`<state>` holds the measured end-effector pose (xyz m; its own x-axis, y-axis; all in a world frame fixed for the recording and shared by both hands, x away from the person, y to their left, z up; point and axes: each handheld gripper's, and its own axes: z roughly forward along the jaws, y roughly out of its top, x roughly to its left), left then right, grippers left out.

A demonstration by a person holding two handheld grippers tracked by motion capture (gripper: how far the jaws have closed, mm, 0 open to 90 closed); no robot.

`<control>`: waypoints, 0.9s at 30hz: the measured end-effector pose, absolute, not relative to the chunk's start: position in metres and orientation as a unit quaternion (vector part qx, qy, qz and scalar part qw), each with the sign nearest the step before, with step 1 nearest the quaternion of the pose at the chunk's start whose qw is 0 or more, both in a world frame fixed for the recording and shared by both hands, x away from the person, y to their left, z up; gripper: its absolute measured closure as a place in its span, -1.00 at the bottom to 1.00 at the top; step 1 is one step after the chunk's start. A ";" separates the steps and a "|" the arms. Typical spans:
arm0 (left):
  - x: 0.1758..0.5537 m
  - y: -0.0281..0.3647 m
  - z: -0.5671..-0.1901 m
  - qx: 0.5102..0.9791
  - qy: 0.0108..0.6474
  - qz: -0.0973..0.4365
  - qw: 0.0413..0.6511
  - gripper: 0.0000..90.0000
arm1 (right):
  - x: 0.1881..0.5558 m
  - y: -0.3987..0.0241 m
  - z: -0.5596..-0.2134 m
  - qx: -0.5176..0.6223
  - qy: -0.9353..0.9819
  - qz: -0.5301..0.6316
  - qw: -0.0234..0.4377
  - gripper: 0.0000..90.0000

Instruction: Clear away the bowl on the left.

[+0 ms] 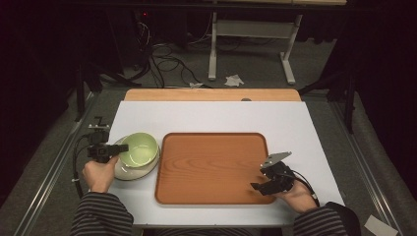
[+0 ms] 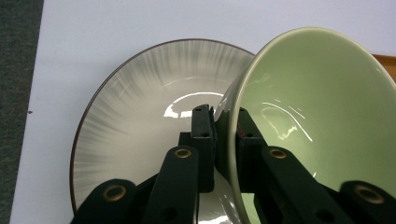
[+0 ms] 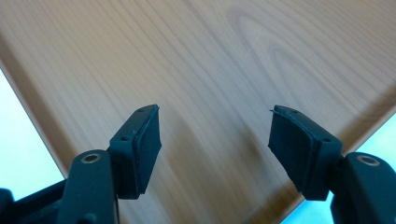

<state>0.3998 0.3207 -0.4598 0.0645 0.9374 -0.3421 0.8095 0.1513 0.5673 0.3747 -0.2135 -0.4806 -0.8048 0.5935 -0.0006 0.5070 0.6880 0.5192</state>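
A glossy pale-green bowl (image 2: pixel 317 107) is tilting on edge at the table's 9 o'clock side, its rim pinched between the jaws of the left gripper (image 1: pixel 114 149): one pad is pressing the outer wall, the other the inner glaze. In the left gripper view the bowl's mouth is facing approx. 3 o'clock, w/ its round rim standing nearly upright; being circular, it is showing no clear long axis. Under and beside it is lying a shallow white plate (image 2: pixel 140 116) w/ grey brushed streaks and a thin dark edge. Count: 1 bowl, 1 plate, 1 wooden tray (image 1: pixel 211 167), 2 grippers. The tray is sitting at center on the white table (image 1: pixel 295 123), just right of the plate. The right gripper (image 3: pixel 215 149) is hovering at the tray's 4 o'clock corner, jaws spread w/ nothing between them.
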 end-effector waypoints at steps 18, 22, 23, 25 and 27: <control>0.396 0.288 -0.440 0.680 0.622 0.081 0.379 0.84 | 0.375 -0.213 -0.481 0.300 0.915 0.256 0.085 -0.21; 0.396 0.282 -0.438 0.687 0.615 0.077 0.379 0.84 | 0.375 -0.213 -0.481 0.301 0.915 0.257 0.085 -0.21; 0.396 0.282 -0.438 0.687 0.615 0.077 0.379 0.84 | 0.375 -0.213 -0.481 0.301 0.915 0.257 0.085 -0.21; 0.397 0.279 -0.439 0.690 0.611 0.070 0.383 0.84 | 0.376 -0.213 -0.481 0.300 0.915 0.257 0.084 -0.21; 0.397 0.277 -0.439 0.692 0.609 0.069 0.382 0.84 | 0.376 -0.213 -0.481 0.300 0.915 0.257 0.084 -0.21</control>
<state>0.3974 0.2765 -0.4388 0.2484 0.8952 -0.3701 0.7905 0.0334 0.6115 0.3757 -0.2132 -0.4815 -0.8061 0.5918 0.0000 0.5053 0.6883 0.5204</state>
